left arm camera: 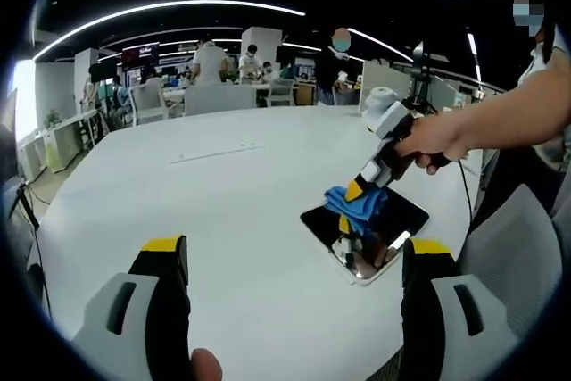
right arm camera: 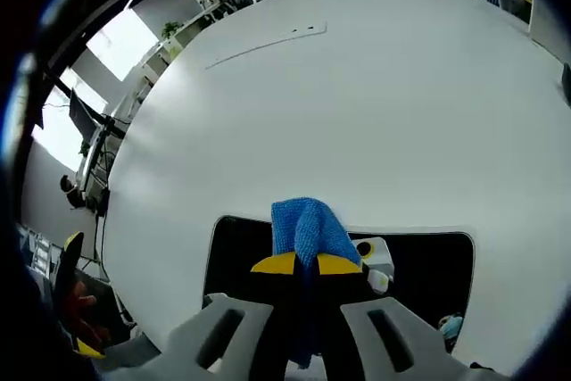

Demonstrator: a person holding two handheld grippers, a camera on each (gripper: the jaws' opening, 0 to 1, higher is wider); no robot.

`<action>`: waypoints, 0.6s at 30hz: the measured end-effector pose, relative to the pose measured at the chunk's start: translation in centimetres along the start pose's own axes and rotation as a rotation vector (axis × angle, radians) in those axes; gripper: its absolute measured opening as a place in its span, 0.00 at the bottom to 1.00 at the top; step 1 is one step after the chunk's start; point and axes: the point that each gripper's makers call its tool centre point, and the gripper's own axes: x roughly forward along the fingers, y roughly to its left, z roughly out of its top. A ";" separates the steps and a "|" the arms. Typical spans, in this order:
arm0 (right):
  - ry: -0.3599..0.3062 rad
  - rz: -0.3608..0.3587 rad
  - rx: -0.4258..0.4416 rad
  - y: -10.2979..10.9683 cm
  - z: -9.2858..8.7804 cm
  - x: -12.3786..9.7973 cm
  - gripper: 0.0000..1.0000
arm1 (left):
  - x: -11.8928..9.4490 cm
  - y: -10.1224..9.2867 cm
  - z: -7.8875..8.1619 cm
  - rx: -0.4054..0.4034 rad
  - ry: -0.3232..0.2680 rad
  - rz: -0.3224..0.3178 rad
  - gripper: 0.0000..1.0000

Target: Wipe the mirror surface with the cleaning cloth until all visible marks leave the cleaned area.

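While left gripper [left arm camera: 290,260] jaws gape, right gripper [right arm camera: 306,263] pinches cloth [right arm camera: 306,227] onto mirror [right arm camera: 428,260].

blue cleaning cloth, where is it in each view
Left gripper view: the blue terry cleaning cloth sits right of centre, pinched by the right tongs on the dark rectangular mirror.
Right gripper view: the cloth is low at centre, between those tongs' yellow tips.
Shared landmark: the mirror on the round white table.

Big white table [left arm camera: 223,220], office w/ chairs [left arm camera: 147,100], ceiling strip lights [left arm camera: 178,8].
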 end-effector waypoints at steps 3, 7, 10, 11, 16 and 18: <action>0.000 -0.007 0.000 -0.5 0.0 -0.2 0.00 | 0.2 0.0 0.6 0.001 -0.007 -0.004 0.99; 0.000 -0.011 0.005 -1.1 0.1 -0.3 0.00 | 0.5 0.9 0.4 0.009 -0.001 0.039 0.99; 0.000 -0.019 0.010 -1.8 0.2 -0.5 0.00 | 0.7 0.6 -0.1 0.002 0.014 0.036 0.99; 0.001 -0.022 0.011 -2.0 0.2 -0.6 0.00 | 0.7 0.4 -0.2 -0.005 0.017 0.032 0.99; 0.004 -0.037 0.022 -3.1 0.1 -1.2 0.00 | 1.2 -1.2 0.2 0.013 0.017 0.000 0.99; 0.004 -0.037 0.021 -3.2 0.1 -1.1 0.00 | 1.2 -1.5 0.3 0.020 0.021 -0.008 0.99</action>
